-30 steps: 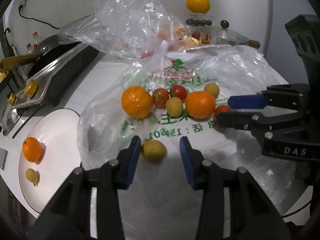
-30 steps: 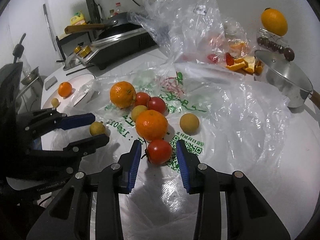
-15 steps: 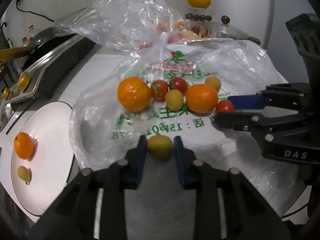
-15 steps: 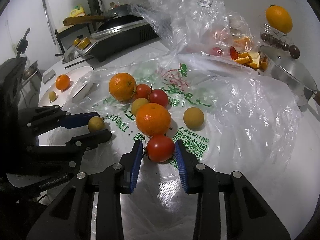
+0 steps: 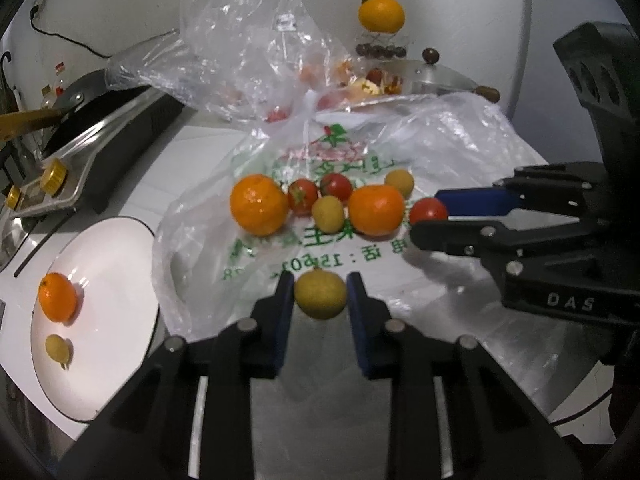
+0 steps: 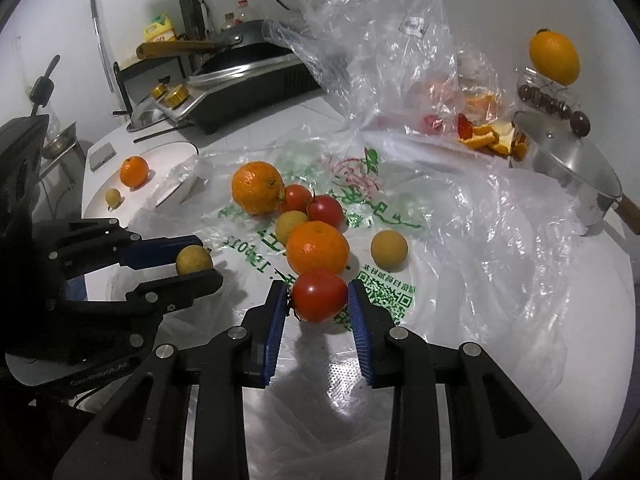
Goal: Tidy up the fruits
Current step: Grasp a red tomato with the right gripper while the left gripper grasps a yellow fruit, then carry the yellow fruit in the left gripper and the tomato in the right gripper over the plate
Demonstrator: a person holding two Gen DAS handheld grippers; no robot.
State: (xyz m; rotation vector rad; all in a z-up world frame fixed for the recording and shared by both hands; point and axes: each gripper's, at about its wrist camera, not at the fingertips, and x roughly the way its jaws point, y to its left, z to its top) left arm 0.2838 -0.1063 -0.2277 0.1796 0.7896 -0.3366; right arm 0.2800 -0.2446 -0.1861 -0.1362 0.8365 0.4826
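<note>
Fruit sits between both pairs of jaws: left gripper (image 5: 320, 300) squeezes a small round yellow fruit (image 5: 320, 294), and right gripper (image 6: 318, 300), just closing, seems to pinch a round red tomato (image 6: 319, 295) above the clear plastic bag (image 6: 460, 248).

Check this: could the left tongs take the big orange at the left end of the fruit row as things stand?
Probably not yet. The left tongs are shut on a small yellow fruit, so their pads are occupied. The path to the big orange looks otherwise free.
</note>
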